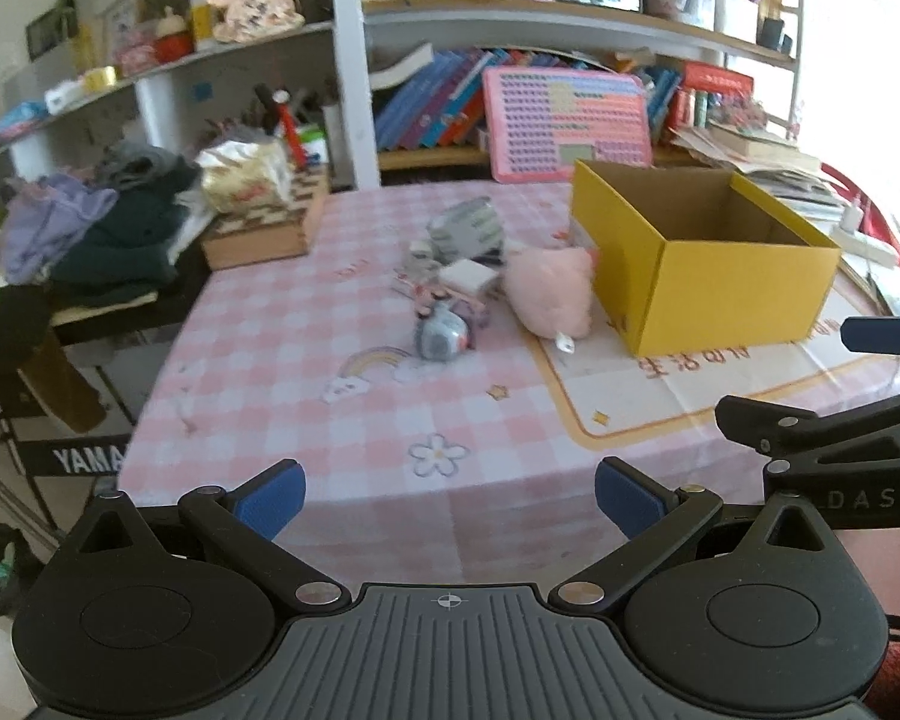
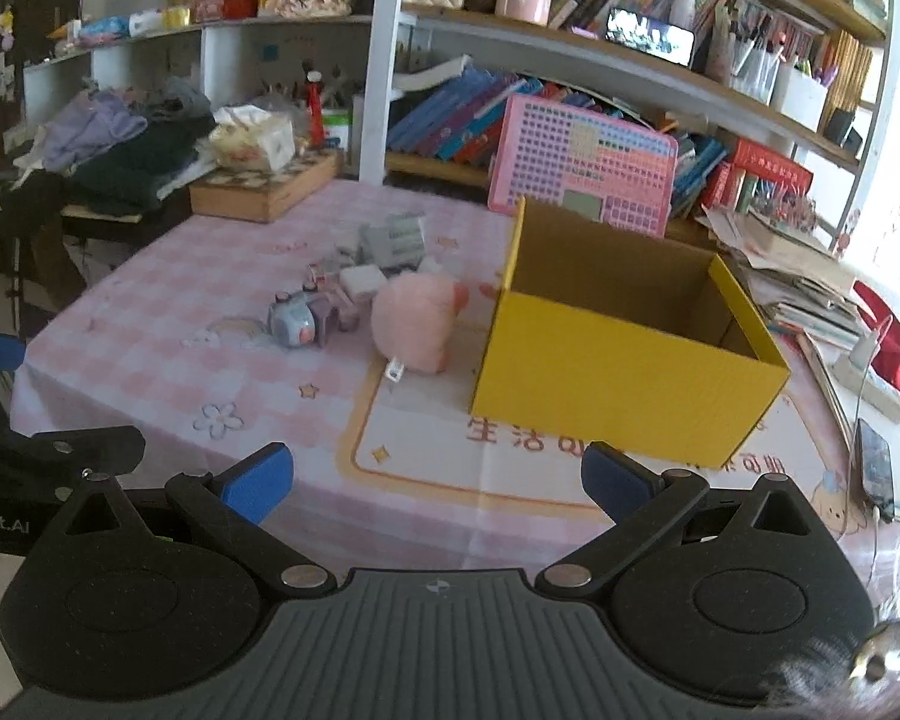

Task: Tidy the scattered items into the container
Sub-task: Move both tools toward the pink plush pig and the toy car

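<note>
An open yellow cardboard box (image 1: 732,288) (image 2: 618,396) stands on the pink checked tablecloth (image 1: 306,372) (image 2: 150,312), with nothing visible inside it. Left of it lies a pink plush toy (image 1: 549,291) (image 2: 414,318), touching the box. Beside the plush are a small blue-grey toy (image 1: 441,336) (image 2: 294,321), a white block (image 1: 468,276) (image 2: 363,281) and a grey striped packet (image 1: 465,228) (image 2: 393,237). My left gripper (image 1: 450,504) is open and empty at the table's near edge. My right gripper (image 2: 438,483) is open and empty, near the box's front.
A wooden box (image 1: 264,234) with a tissue pack sits at the table's back left. A pink board (image 1: 570,120) leans against the bookshelf behind the yellow box. Clothes are piled on a side stand (image 1: 90,234). Papers, a power strip (image 2: 870,384) and a phone (image 2: 873,468) lie at right.
</note>
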A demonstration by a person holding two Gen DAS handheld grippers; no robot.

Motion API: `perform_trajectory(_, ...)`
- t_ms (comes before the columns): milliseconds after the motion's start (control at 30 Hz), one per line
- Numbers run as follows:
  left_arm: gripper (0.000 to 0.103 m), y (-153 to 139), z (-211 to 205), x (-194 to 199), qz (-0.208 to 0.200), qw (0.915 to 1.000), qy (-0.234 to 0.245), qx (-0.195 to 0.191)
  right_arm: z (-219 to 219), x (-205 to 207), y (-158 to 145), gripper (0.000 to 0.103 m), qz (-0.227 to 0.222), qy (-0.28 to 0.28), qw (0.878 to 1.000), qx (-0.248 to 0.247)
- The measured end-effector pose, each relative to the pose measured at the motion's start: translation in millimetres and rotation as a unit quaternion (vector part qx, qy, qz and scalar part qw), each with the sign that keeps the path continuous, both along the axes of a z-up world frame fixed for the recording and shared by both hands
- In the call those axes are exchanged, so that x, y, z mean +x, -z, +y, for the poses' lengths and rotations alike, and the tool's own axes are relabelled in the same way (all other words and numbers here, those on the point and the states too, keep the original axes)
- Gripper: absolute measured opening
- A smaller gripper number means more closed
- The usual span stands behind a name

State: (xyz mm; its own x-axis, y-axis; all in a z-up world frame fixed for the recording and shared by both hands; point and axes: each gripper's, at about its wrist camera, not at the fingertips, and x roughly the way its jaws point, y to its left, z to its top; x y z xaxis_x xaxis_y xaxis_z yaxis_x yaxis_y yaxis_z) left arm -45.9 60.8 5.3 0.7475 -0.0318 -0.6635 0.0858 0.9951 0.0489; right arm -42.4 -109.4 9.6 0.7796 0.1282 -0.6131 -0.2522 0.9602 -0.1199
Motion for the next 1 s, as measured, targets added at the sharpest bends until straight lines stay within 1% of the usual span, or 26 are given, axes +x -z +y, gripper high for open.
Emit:
perform_trajectory(100,0.103,-2,3,0,-0.007,0.9999,-0.005,0.011,6,3,0,0.103,0.0,-0.005,1.0,-0.001)
perform_trajectory(233,0.103,-5,9,3,-0.011,0.9998,-0.014,0.011,12,6,-2,0.103,-0.005,-0.012,1.0,-0.002)
perform_trajectory(333,0.103,-7,13,7,-0.008,0.9998,-0.018,0.0,15,11,-5,0.103,-0.003,-0.012,1.0,-0.001)
perform_trajectory(500,0.103,-6,15,10,0.001,0.9996,-0.014,-0.023,15,19,-5,0.1,0.018,-0.018,1.0,0.004)
perform_trajectory(567,0.103,-6,13,11,-0.001,0.9996,-0.016,-0.021,15,23,-5,0.099,0.016,-0.022,1.0,0.005)
perform_trajectory(700,0.103,-6,10,14,-0.01,0.9994,-0.032,-0.009,17,29,-4,0.094,0.004,-0.042,0.999,0.002)
perform_trajectory(867,0.103,-5,5,22,-0.006,0.9986,-0.053,0.0,11,39,-5,0.092,-0.001,-0.068,0.998,0.002)
perform_trajectory(1000,0.103,-7,-4,28,-0.007,0.9978,-0.065,0.008,5,50,-11,0.09,-0.015,-0.09,0.996,0.003)
